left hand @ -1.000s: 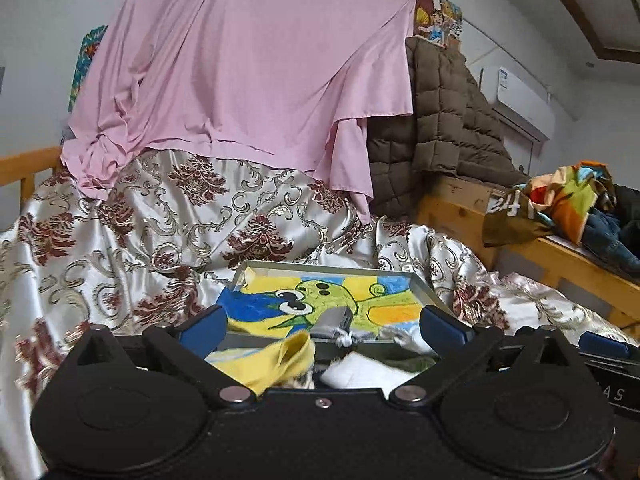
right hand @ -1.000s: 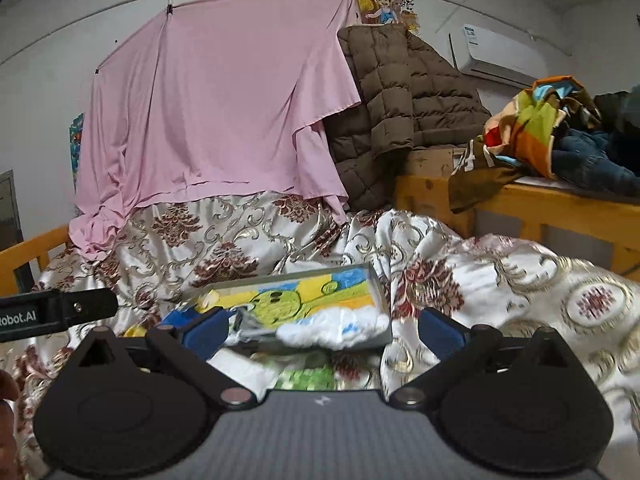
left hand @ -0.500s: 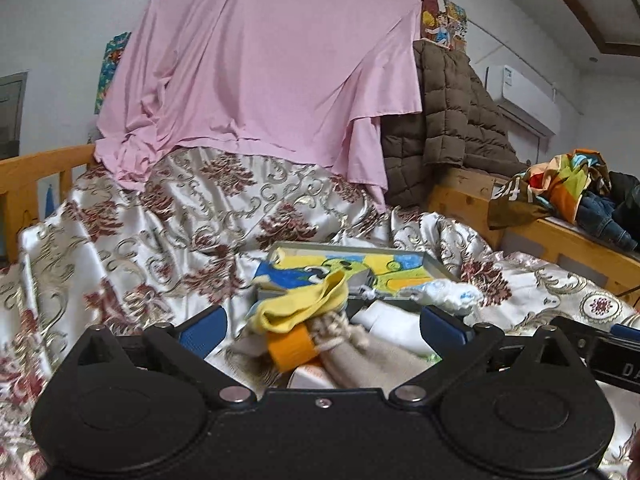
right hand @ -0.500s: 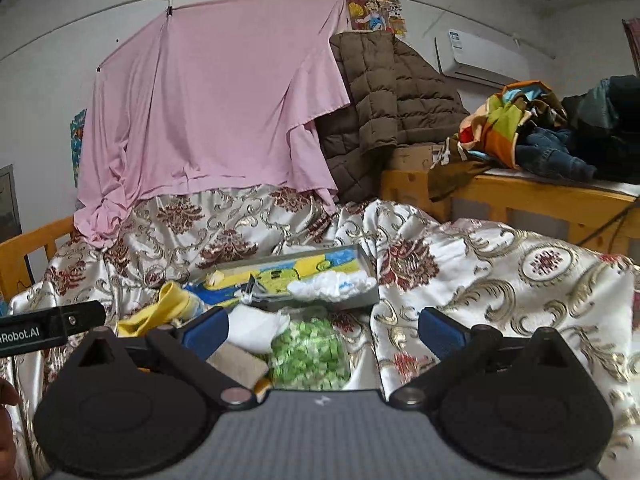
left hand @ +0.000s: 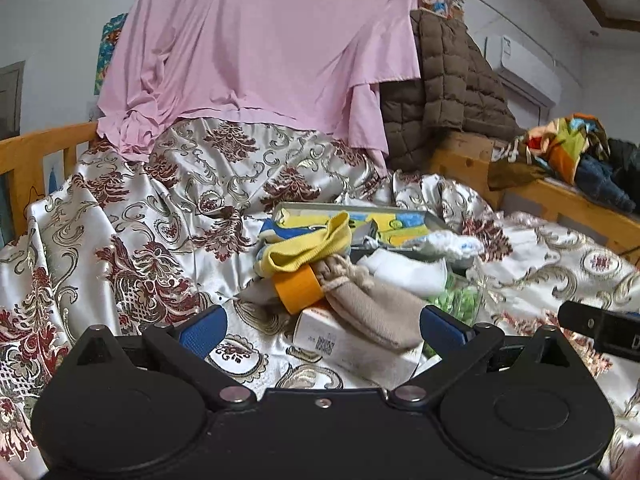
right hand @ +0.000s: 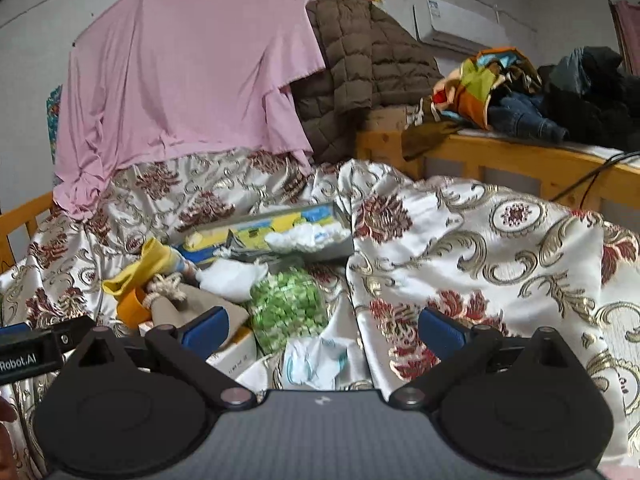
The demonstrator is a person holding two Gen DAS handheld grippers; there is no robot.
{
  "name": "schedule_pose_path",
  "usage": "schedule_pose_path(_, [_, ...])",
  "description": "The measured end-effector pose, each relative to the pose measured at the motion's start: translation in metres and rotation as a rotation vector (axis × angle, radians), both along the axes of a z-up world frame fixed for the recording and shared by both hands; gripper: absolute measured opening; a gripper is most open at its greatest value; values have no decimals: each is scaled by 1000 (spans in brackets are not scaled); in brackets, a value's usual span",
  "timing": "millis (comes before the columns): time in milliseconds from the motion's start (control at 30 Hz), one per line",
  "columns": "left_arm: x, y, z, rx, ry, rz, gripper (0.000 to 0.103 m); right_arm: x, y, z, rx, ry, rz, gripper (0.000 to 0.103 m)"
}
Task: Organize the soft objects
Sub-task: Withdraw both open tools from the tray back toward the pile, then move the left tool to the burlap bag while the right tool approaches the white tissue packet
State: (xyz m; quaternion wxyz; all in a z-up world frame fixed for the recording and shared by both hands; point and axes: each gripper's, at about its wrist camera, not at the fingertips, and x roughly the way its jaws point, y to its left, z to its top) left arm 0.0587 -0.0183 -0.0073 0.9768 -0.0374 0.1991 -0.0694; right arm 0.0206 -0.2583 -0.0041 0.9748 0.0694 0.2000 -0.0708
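A pile of small things lies on the patterned bedspread: a yellow sock, an orange tape roll, a beige drawstring pouch, a white sock, a green-filled bag and a white carton. Behind them stands a box with a cartoon lid, with a white fluffy cloth on its edge. My left gripper is open and empty just in front of the pouch. My right gripper is open and empty above the green bag and a crumpled plastic wrapper.
A pink sheet and a brown quilted jacket hang behind the bed. A wooden rail on the right carries a heap of clothes. A wooden bed frame bounds the left side.
Both grippers have pulled back from the box, so the pile now shows in full in front of them. Both stay open and empty.
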Motion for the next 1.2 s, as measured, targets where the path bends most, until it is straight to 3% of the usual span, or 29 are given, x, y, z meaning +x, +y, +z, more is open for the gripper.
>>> schedule_pose_path(233, [6, -3, -10, 26, 43, 6, 102, 12, 0, -12, 7, 102, -9, 103])
schedule_pose_path(1200, [9, -8, -18, 66, 83, 37, 102, 21, 4, -19, -1, 174, 33, 103])
